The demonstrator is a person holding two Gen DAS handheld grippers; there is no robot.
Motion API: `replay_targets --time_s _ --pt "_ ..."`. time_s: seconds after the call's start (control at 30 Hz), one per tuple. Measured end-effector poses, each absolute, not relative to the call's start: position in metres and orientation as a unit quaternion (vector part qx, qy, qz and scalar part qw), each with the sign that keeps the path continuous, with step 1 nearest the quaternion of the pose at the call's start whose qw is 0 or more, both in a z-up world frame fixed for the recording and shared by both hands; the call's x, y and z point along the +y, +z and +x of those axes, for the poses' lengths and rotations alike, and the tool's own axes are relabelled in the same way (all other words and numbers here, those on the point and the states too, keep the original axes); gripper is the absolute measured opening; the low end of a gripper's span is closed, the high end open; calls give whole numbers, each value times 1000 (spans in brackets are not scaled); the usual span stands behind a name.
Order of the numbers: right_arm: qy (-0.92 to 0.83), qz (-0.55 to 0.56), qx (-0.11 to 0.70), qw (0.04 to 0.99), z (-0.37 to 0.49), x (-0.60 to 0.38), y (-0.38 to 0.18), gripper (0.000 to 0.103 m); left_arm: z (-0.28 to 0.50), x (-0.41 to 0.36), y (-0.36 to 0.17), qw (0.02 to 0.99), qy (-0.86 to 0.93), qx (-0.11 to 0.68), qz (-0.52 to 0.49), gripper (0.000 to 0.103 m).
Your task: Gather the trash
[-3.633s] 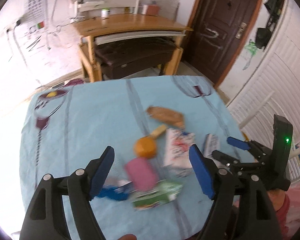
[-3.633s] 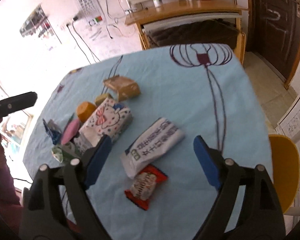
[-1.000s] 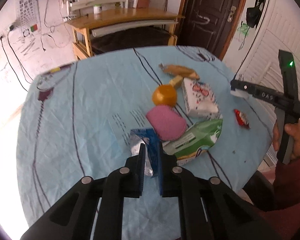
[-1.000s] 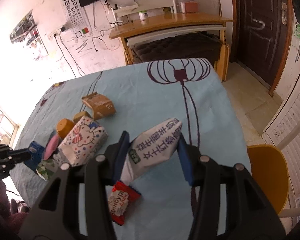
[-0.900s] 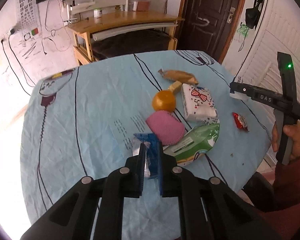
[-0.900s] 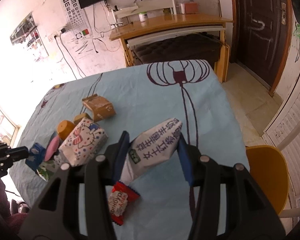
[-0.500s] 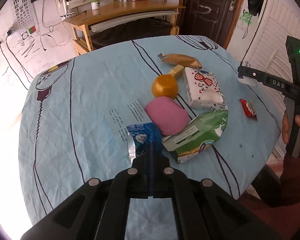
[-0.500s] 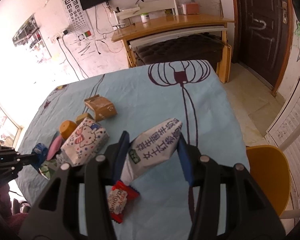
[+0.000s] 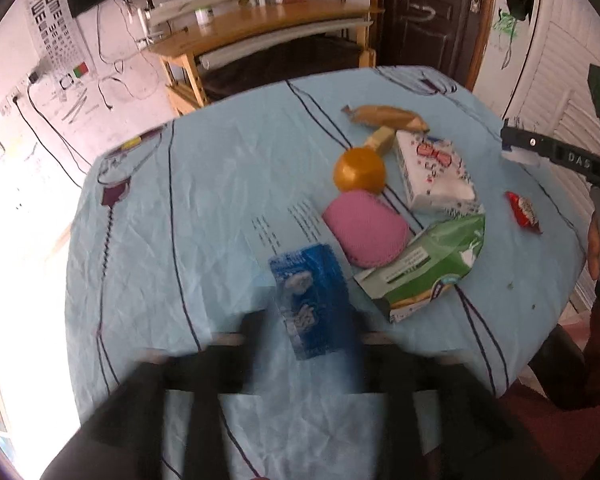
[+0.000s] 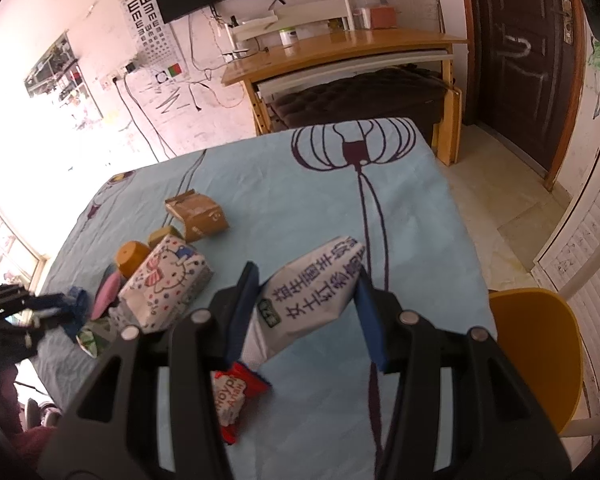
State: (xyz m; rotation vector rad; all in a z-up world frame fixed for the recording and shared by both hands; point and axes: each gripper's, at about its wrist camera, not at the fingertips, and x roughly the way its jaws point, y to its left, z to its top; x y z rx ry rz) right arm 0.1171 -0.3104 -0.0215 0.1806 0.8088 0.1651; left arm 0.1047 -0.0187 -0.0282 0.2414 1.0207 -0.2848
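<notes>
Pale blue cloth with dark flower-stem lines covers the round table (image 9: 204, 208), and behind it a wooden desk (image 10: 340, 54) stands against a scribbled wall with an eye chart (image 10: 146, 14) pinned up. Trash lies scattered over the cloth.

On the right, the right gripper (image 10: 304, 312) is clamped on a white packet with dark printed characters (image 10: 312, 292), both blue pads pressed into its sides, the packet tilted up and away from the fingers. Just below it (partly hidden by the gripper's frame) a red candy wrapper (image 10: 236, 398) lies on the cloth.

The left gripper (image 9: 304, 344) is badly smeared by motion blur in its own view; a blue wrapper (image 9: 310, 300) sits between its blurred fingers, but I cannot tell whether the jaws are pinching it or parted. From the right camera the same gripper shows at the table's left edge with the blue wrapper at its tips, too small to settle the matter.

Beside the blue wrapper lie a green and white packet (image 9: 428, 264) and a pink pouch (image 9: 364, 228), which touch each other. Beyond them sit an orange cap (image 9: 360, 170), a white cartoon-printed tissue pack (image 9: 434, 172) and a tan wrapper (image 9: 384, 116). A yellow chair (image 10: 534, 356) stands off the table's right side.
</notes>
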Motion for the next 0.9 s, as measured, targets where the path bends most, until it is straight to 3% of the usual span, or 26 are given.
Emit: replay_targets --time_s 0.03,0.17,0.23,0.3,0.47,0.9 --pt "81 87 393 912 117 -310 -22 46 104 -19 -27 858 -136 482 112 83" --pt "82 87 393 912 117 -311 -23 46 108 -17 -28 858 -138 486 90 81" --pt "82 89 392 912 117 -311 -23 46 112 -16 -33 854 -132 498 79 63" --pt "83 89 392 912 118 -311 -23 46 116 -13 -39 846 -132 513 62 33" --pt "82 90 394 911 119 -313 -24 46 116 -9 -38 848 -144 510 26 8" --pt "82 95 382 916 119 -323 -21 46 108 -6 7 882 -133 451 15 5"
